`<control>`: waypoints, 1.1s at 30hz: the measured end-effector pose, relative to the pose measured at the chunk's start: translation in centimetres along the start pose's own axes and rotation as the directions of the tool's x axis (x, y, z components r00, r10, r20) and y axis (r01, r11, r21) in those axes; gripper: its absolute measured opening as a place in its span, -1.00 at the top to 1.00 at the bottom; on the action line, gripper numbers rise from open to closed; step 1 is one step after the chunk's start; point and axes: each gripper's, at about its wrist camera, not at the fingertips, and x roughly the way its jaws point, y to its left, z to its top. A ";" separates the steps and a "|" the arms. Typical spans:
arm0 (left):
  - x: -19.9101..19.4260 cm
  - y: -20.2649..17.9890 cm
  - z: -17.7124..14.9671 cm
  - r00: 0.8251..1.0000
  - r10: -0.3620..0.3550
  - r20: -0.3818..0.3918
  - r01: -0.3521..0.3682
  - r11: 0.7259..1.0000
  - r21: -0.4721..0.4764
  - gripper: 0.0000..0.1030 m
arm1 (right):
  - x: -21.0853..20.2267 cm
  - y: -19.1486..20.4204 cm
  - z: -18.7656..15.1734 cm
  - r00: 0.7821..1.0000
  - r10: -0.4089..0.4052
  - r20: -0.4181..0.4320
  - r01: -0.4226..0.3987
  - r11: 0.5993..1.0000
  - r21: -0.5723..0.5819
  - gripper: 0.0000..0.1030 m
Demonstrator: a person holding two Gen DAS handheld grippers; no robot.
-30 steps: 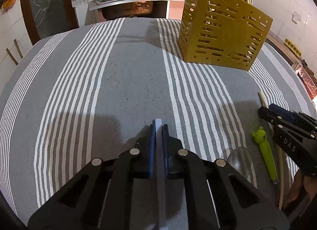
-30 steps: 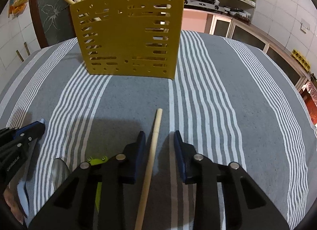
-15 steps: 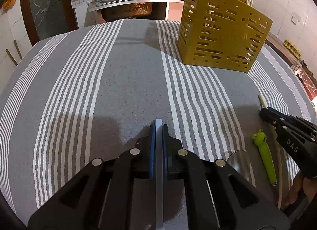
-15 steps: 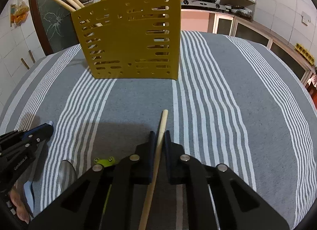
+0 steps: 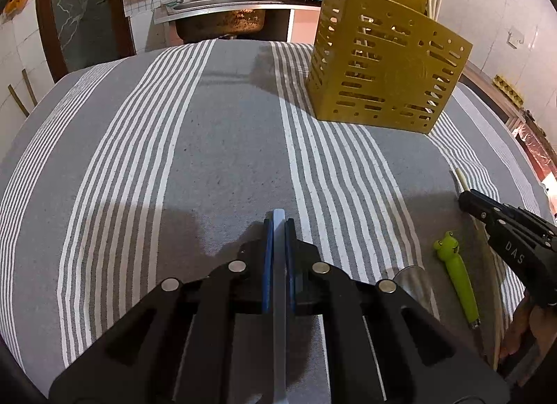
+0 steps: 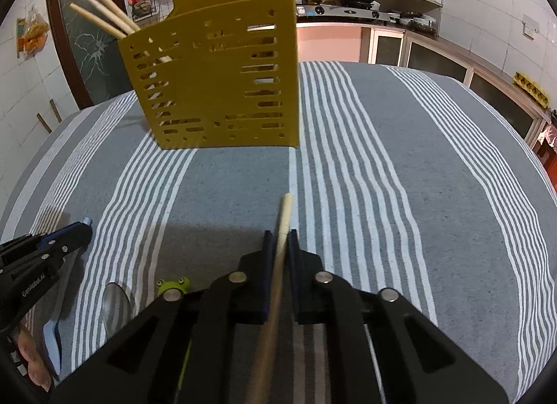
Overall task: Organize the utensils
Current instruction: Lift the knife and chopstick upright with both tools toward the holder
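Observation:
My left gripper [image 5: 278,226] is shut on a light blue utensil handle [image 5: 278,299] that runs straight between its fingers. In the right wrist view that utensil [image 6: 52,338] hangs below the left gripper [image 6: 81,230]. My right gripper [image 6: 280,235] is shut on a wooden chopstick [image 6: 285,209], whose tip pokes out past the pads. A green frog-handled spoon [image 5: 456,271] lies on the cloth between the two grippers, its metal bowl [image 6: 116,303] towards me. The yellow slotted holder [image 6: 222,83] stands upright further back, with several chopsticks [image 6: 104,17] in it.
A grey cloth with white stripes [image 5: 209,160] covers the table. Beyond the far edge are a sink [image 5: 219,17] and a counter with a stove [image 6: 344,12]. A person's hand [image 6: 33,358] shows at the lower left of the right wrist view.
The right gripper's jaws closed onto the chopstick that lay between them. The left gripper kept still, shut on the blue utensil.

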 end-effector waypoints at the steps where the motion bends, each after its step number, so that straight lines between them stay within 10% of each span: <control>1: -0.1 0.0 0.0 1.000 0.001 0.004 -0.001 1.000 0.002 0.89 | -0.1 -0.1 0.0 1.000 0.003 0.005 -0.003 1.000 0.002 0.86; 33: -2.6 1.0 0.3 0.994 0.000 0.113 0.001 1.000 -0.014 0.89 | -2.4 -2.2 0.1 0.988 0.116 0.106 -0.126 0.987 0.095 0.89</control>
